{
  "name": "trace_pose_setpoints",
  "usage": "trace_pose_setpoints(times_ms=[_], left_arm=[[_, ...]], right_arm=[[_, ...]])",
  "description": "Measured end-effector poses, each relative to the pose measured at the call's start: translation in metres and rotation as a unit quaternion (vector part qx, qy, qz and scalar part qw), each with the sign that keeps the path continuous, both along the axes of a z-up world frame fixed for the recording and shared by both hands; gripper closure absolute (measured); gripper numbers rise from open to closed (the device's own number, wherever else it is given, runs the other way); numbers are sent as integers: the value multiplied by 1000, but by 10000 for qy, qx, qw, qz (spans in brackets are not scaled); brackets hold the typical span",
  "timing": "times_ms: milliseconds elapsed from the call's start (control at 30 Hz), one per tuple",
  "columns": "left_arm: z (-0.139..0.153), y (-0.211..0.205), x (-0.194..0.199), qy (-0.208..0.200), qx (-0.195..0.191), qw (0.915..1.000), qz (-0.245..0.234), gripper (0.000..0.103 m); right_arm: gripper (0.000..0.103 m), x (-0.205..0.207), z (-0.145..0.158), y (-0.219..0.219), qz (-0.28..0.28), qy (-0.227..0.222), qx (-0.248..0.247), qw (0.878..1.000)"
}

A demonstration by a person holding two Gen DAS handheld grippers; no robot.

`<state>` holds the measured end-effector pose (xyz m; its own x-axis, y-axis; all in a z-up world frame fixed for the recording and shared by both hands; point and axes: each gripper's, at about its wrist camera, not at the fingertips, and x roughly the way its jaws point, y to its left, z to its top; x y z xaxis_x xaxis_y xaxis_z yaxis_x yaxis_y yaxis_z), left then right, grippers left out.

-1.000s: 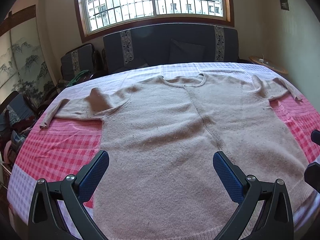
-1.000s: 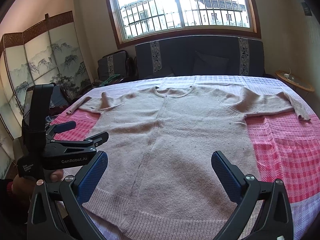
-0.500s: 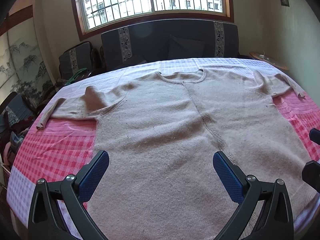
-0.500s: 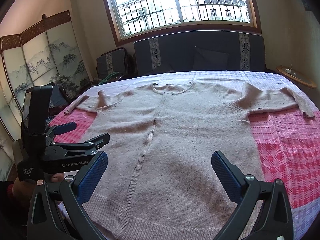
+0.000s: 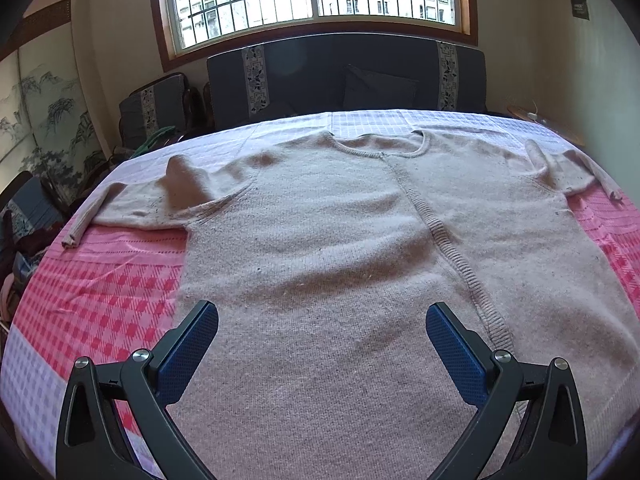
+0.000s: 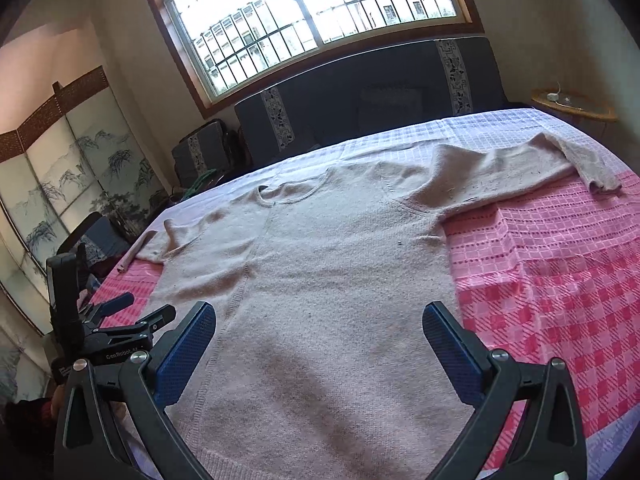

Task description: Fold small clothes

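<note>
Beige knit, a small sweater (image 5: 360, 248) is lying flat and face up on a bed covered by a pink-and-lavender checked bedspread (image 5: 104, 292), its neckline pointing toward the bed's far edge and its hem running toward the near edge. Both sleeves are stretching out sideways, each bunching into a raised fold near the shoulder, the cuffs reaching close to the bed's left and right edges. Open bedspread is showing on either side of the sweater's body. The left hand-held gripper (image 5: 322, 334) is hovering over the lower half of the sweater with its blue pads spread wide apart, gripping nothing. The right hand-held gripper (image 6: 319, 334) is doing the same nearer the right side seam, jaws likewise wide. The hem is being cut off at the bottom of both views.
</note>
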<state>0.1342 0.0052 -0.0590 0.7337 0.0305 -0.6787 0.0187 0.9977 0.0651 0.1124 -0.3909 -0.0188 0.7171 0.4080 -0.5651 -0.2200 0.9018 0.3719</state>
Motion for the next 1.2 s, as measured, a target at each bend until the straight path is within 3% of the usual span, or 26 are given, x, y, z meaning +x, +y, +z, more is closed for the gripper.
trace_pose_setpoints(times_ms=[67,167,300,400,600,767,800,833,900,967,1067,1200], left_arm=[[-5,6,2,-31,-64,10000,47,0],[-9,12,4,8,-281,9996,39,0],[-10,12,2,-41,-324,9995,-4,0],[-11,7,2,-18,-215,9998,-20,0],[-16,4,8,152,-142,9998,-4,0],[-19,4,11,266,-155,9995,-28,0],[-20,4,12,280,-170,9995,-33,0],[-20,5,12,291,-199,9994,-40,0],[-20,7,12,304,-268,9992,-25,0],[-20,12,13,297,-396,9988,14,0],[-21,22,13,331,-646,9973,80,0],[-21,34,13,346,-1071,9936,114,0]], right_arm=[[1,15,-1,-37,-320,50,284,9991],[8,43,-8,-108,-790,182,1219,9892],[19,83,-35,-204,-1681,574,2569,9500],[29,109,-47,-252,-2199,760,2852,9298],[31,149,-65,-294,-2753,1173,3179,8997],[35,172,-63,-291,-2950,1277,2887,9018],[45,179,-62,-288,-3033,1369,2719,9029],[69,184,-65,-289,-3102,1422,2646,9020],[101,192,-80,-291,-3195,1749,2670,8922],[98,187,-86,-295,-3251,1599,2909,8855],[98,183,-67,-277,-3122,1344,2676,9016],[98,183,-29,-232,-2631,1088,2829,9159]])
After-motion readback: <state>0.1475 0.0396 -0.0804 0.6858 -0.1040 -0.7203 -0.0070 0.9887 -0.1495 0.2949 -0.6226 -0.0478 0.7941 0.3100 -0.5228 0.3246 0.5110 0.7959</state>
